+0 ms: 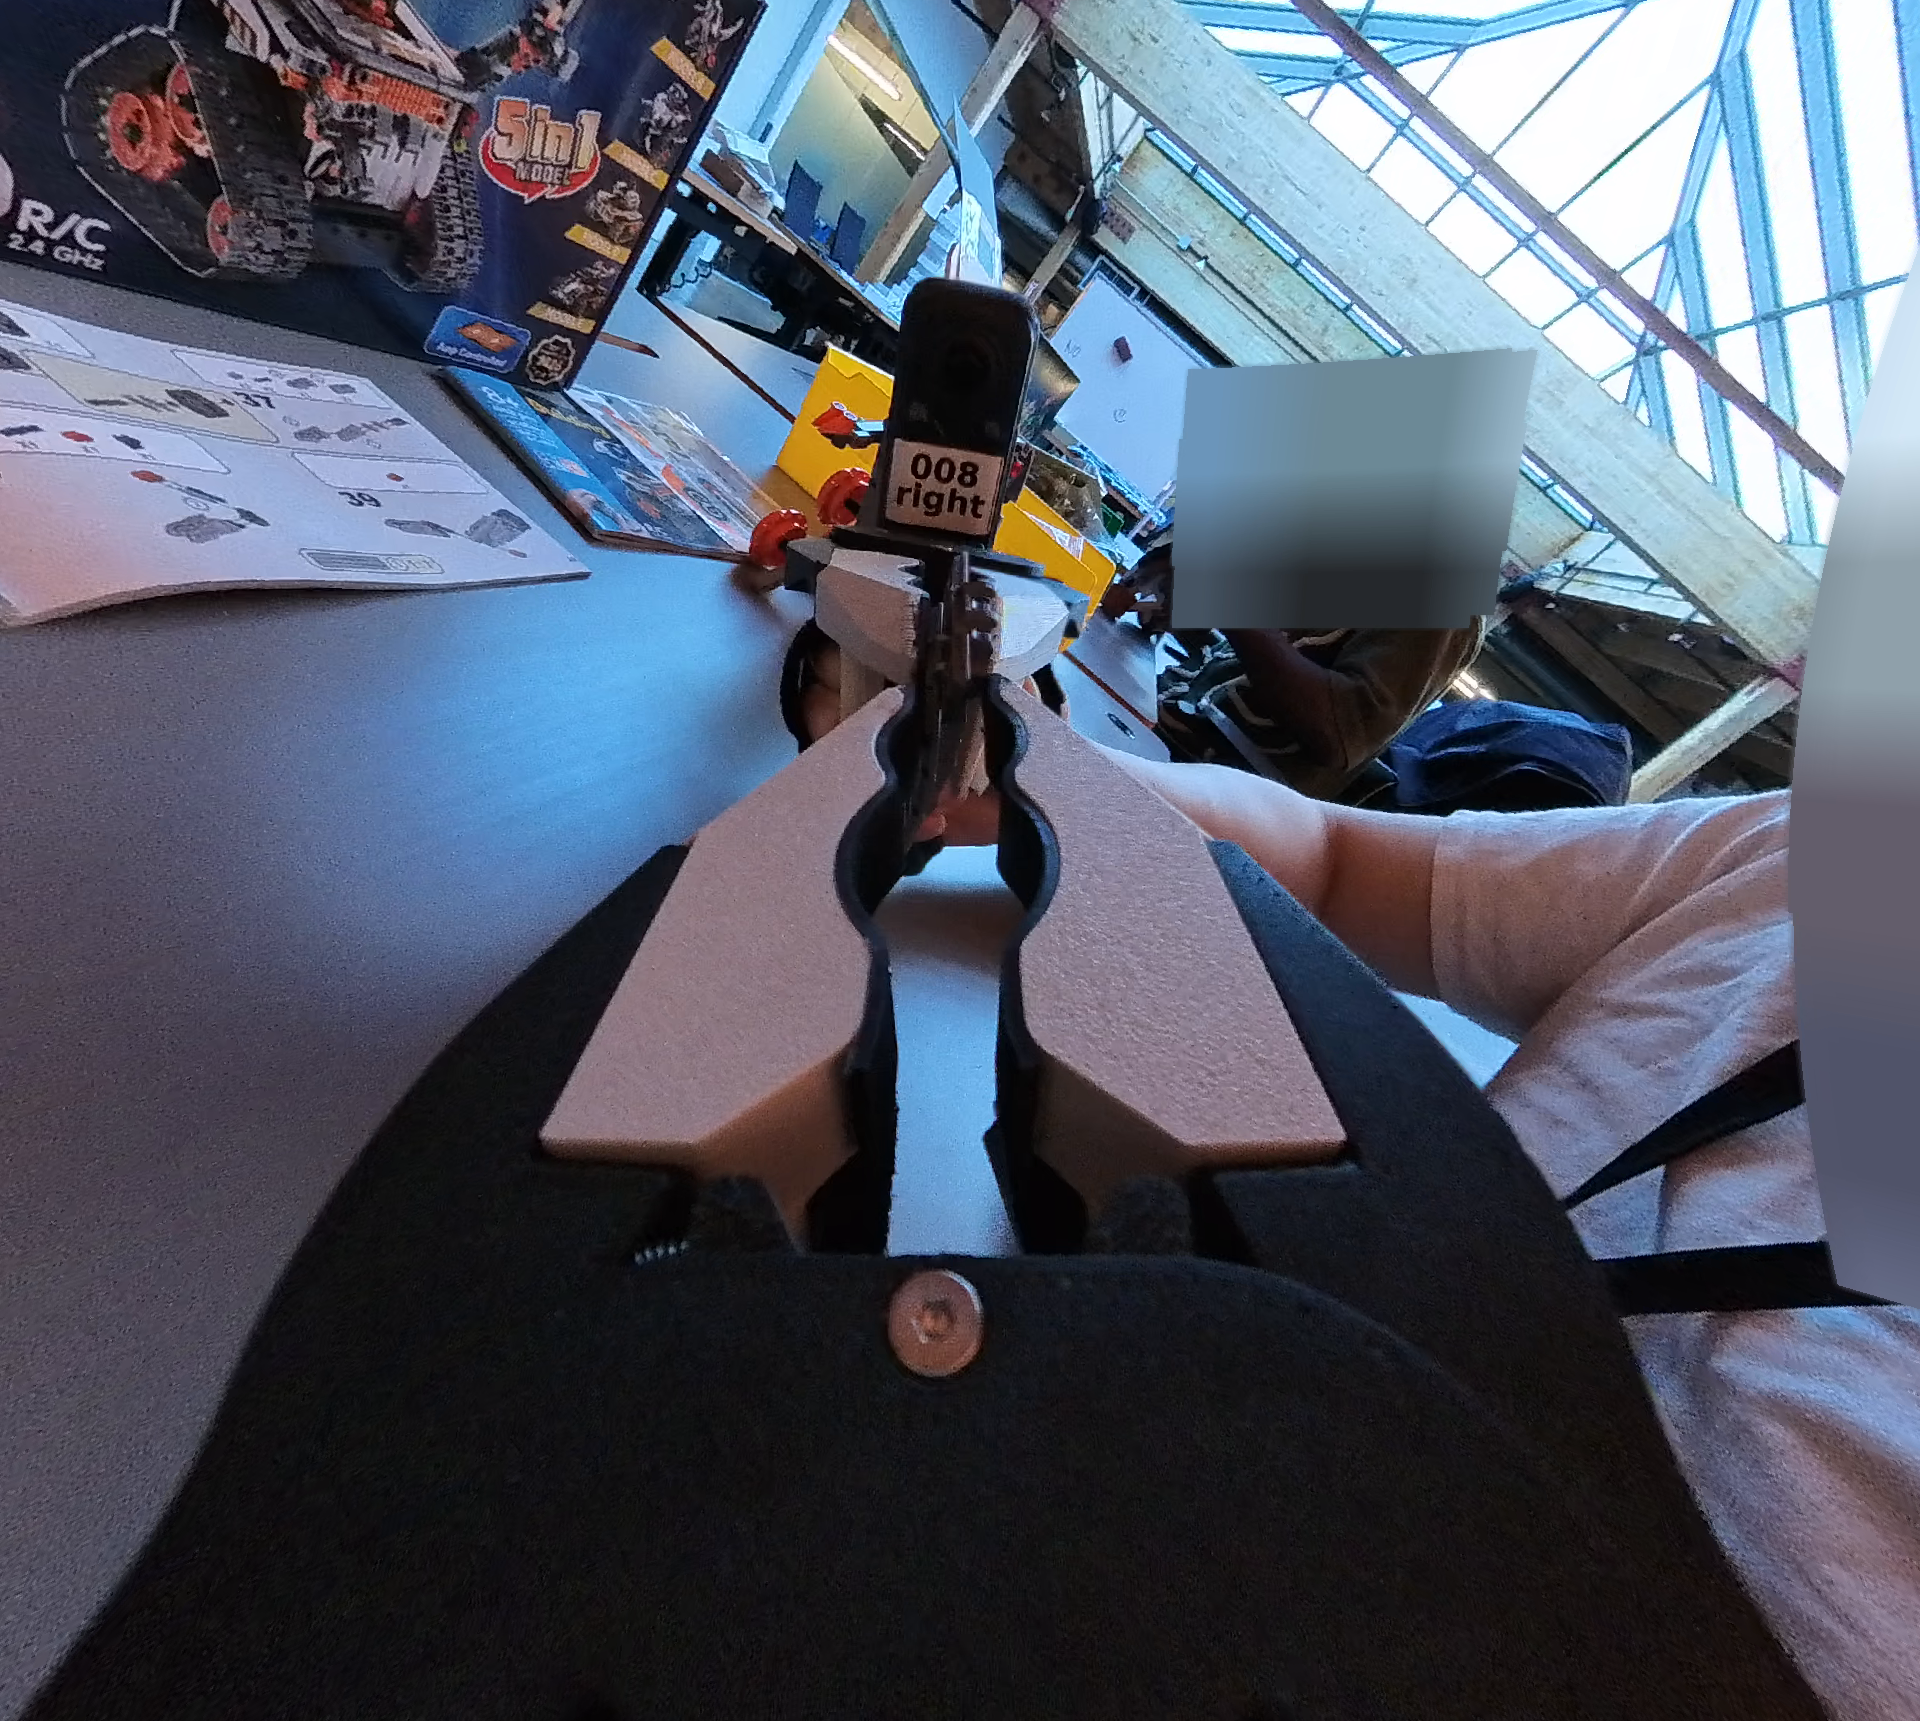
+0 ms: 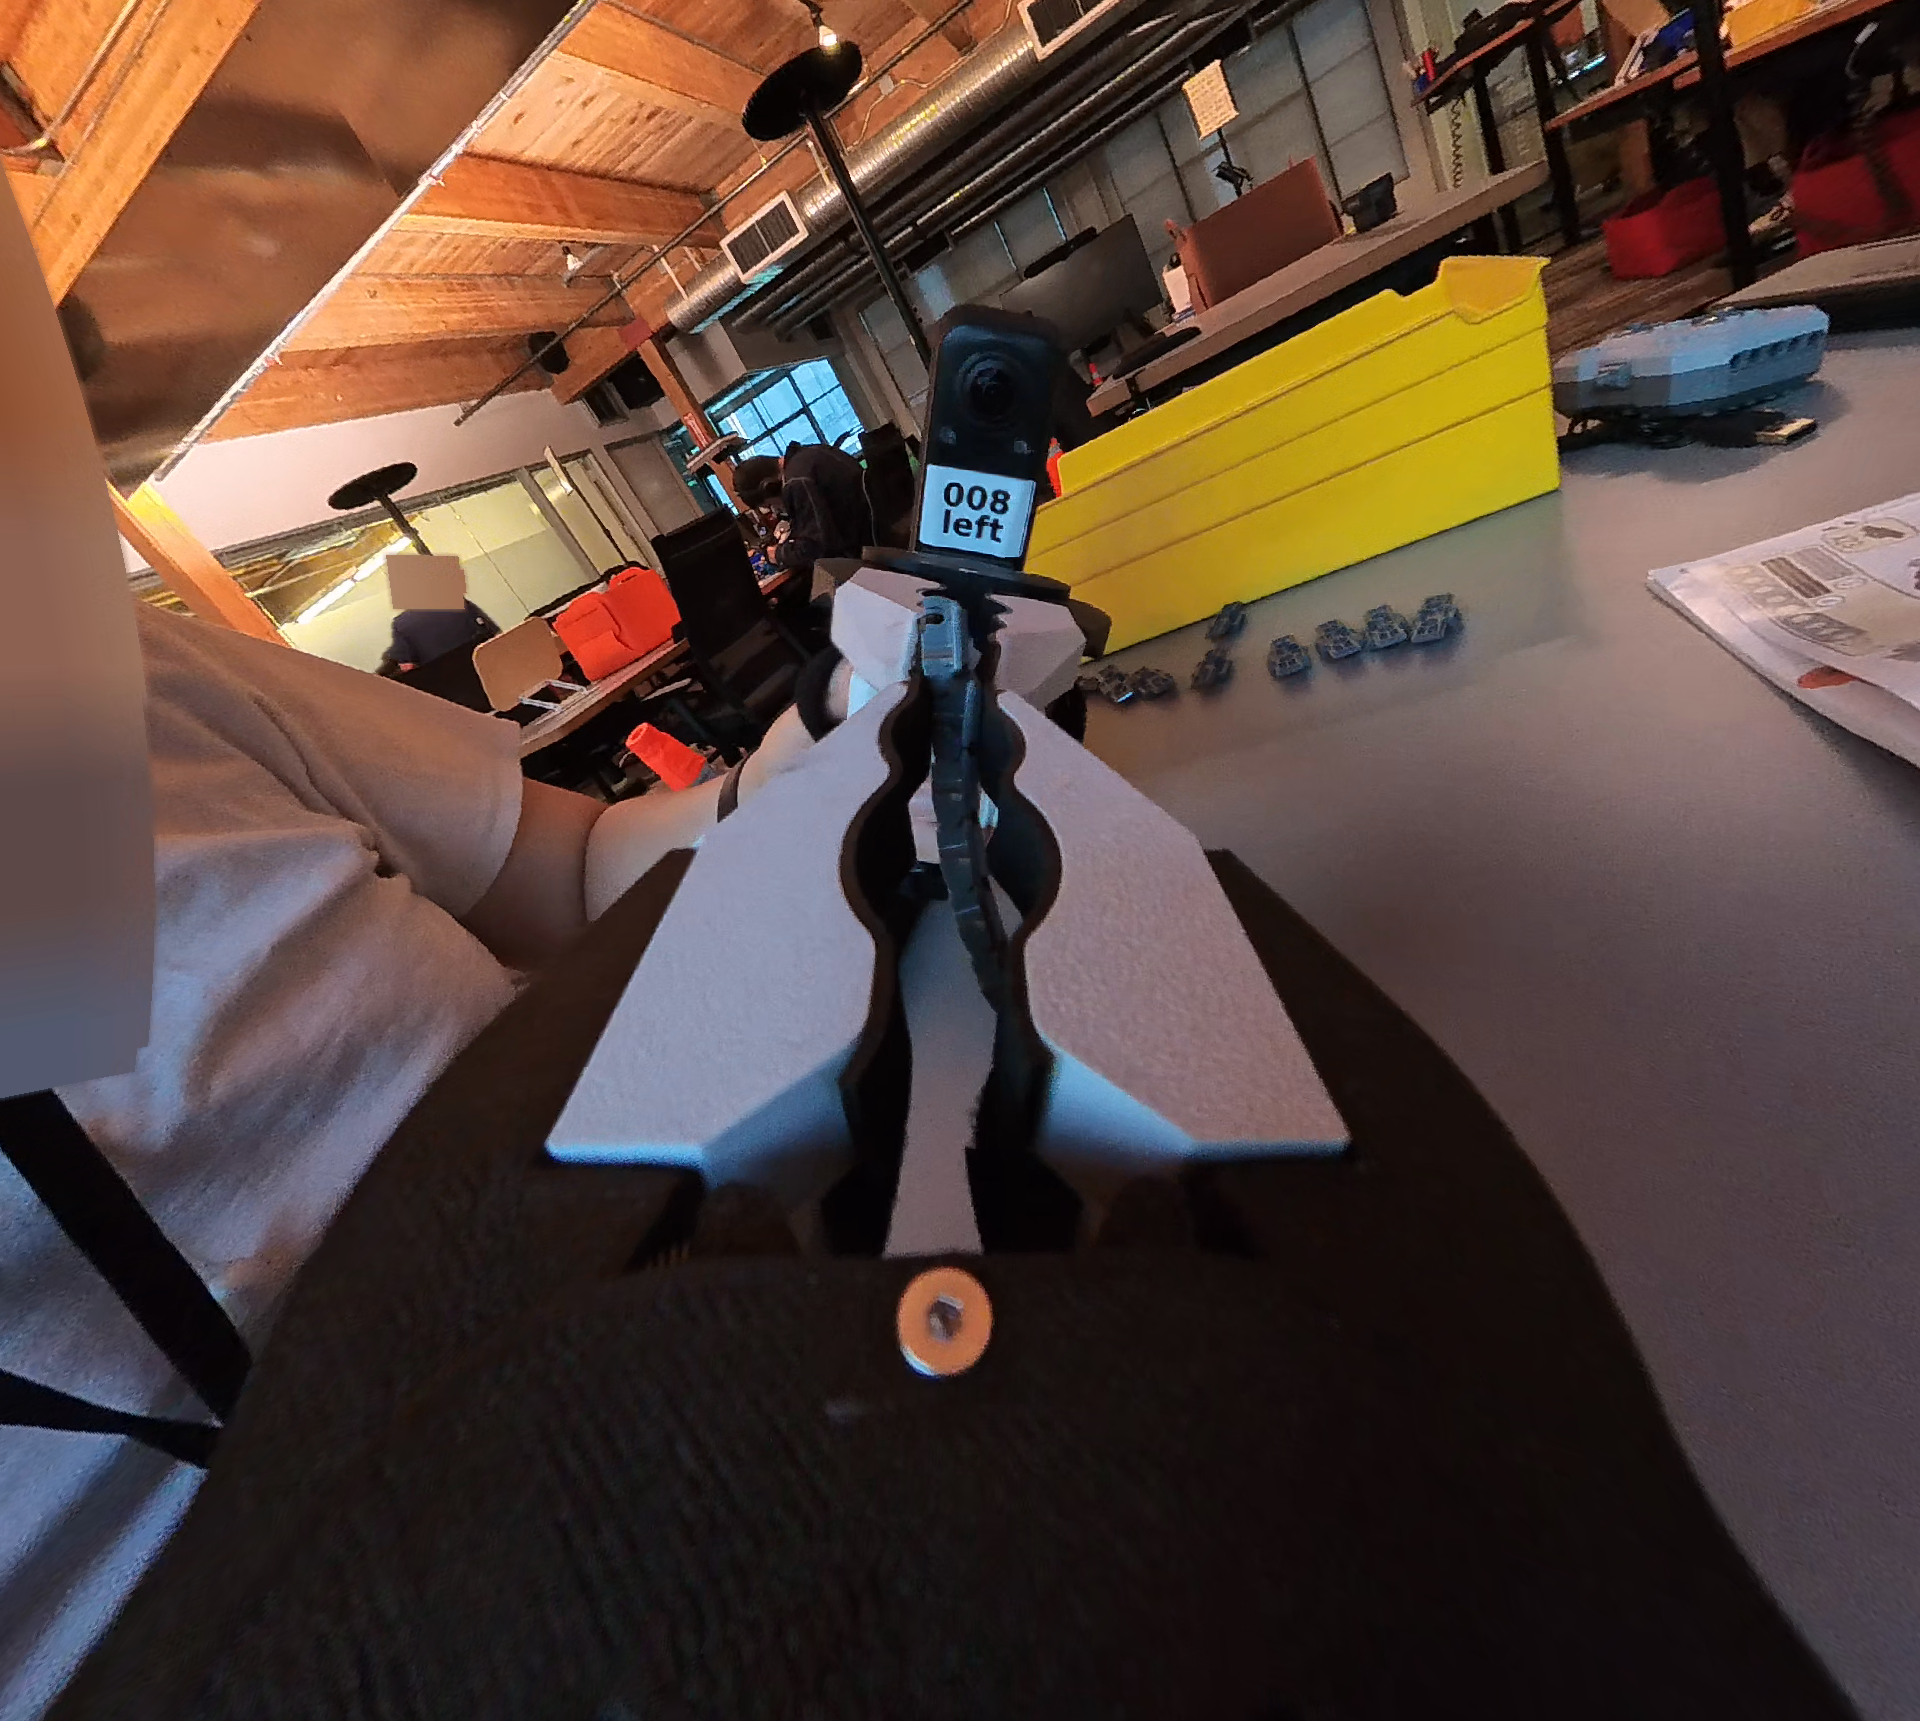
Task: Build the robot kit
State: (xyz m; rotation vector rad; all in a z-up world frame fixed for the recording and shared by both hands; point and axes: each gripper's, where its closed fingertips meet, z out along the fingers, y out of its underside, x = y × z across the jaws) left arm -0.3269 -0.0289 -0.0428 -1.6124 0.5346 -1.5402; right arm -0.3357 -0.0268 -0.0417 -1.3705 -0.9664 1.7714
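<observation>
So we've got both tools nose to nose here, each clenched on one end of the same dark tread chain [image 2: 961,840], which hangs between them above the counter [image 1: 312,840]. In the left wrist view, the left tool [image 1: 948,715] pinches the chain right at its tips in the centre of the frame, and the right tool [image 1: 940,622] faces us just above it, clamped on the far end. The right wrist view mirrors that: right tool [image 2: 951,715] grasping near the tips, left tool [image 2: 951,632] beyond it.

If we're joining or flexing links, we'd say keep both grips square and close to the joint, so the chain doesn't twist.

Pose-wise, both tools sit low and tilted. A forearm [image 1: 1247,824] comes in from the right side of the left view. Loose tread links [image 2: 1351,632] lie mid-right beside the yellow bin [image 2: 1299,487].
</observation>
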